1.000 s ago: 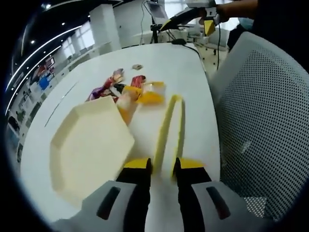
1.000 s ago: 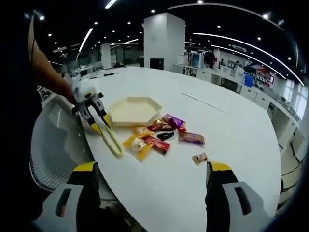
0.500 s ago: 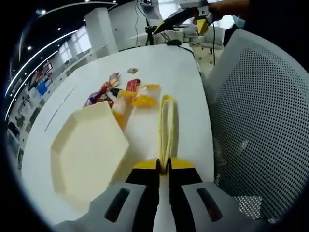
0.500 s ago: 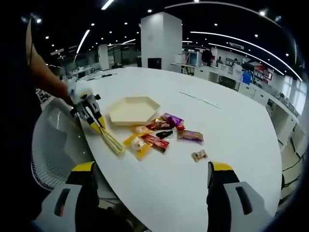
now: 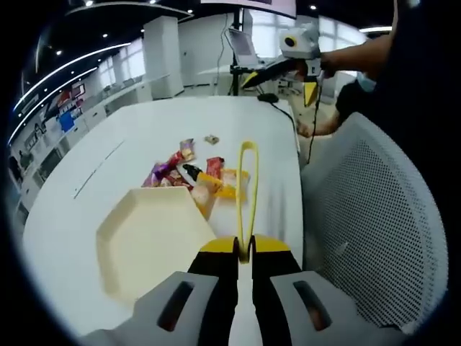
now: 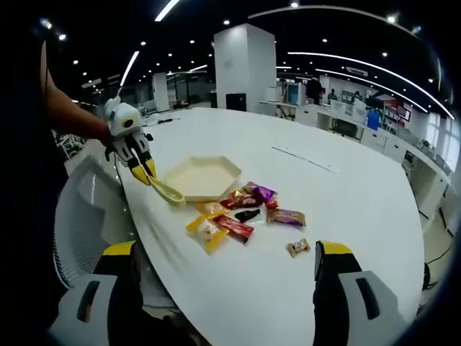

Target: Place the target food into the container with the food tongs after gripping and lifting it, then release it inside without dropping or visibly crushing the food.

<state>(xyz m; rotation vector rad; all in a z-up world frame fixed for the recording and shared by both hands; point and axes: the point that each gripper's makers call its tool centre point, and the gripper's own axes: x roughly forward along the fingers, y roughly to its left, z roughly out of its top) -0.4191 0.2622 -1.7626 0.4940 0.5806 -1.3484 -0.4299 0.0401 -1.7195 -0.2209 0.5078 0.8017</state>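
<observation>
left gripper point(image 5: 244, 254) clamping yellow tongs point(image 5: 247, 189), beside tray point(image 5: 148, 238)

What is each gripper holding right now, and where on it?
Left gripper clamps the yellow tongs at the arms' open ends. Right gripper holds nothing.

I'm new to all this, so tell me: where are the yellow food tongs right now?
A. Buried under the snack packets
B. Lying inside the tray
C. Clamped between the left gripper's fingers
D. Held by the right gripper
C: the left gripper has its fingers shut on the yellow food tongs, raised off the table.
</observation>
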